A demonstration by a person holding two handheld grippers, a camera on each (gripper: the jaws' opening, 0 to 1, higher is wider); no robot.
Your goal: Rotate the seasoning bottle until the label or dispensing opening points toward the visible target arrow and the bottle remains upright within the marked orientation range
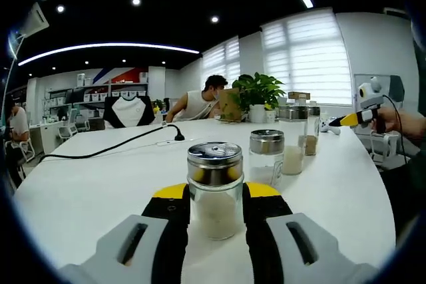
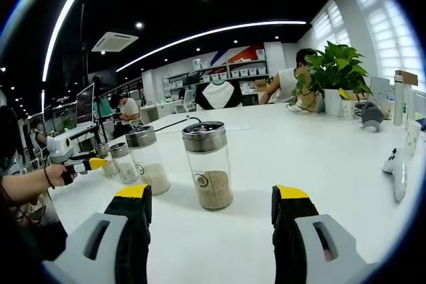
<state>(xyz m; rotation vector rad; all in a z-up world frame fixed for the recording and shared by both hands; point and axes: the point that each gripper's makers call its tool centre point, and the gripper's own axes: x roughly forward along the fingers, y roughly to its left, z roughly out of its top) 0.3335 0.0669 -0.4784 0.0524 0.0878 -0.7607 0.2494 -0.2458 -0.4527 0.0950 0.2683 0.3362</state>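
A glass seasoning bottle [image 1: 214,212] with a metal lid and pale grains stands upright on the white table [image 1: 100,191]. My left gripper [image 1: 216,192] is shut on it, one black finger against each side. In the right gripper view that same left gripper [image 2: 100,163] reaches in from the left, held by a hand, at a small bottle [image 2: 107,164]. My right gripper [image 2: 213,192] is wide open and holds nothing. A bottle of brown grains [image 2: 208,164] stands upright just beyond its jaws. In the left gripper view the right gripper [image 1: 347,120] hangs over the table's far right.
More lidded bottles stand in a row: a short one [image 1: 266,149], a tall one with white grains [image 1: 293,139] and a brown-filled one [image 1: 311,131]. A black cable [image 1: 113,145] crosses the table. Potted plant [image 1: 258,98], a white controller [image 2: 397,171], seated people behind.
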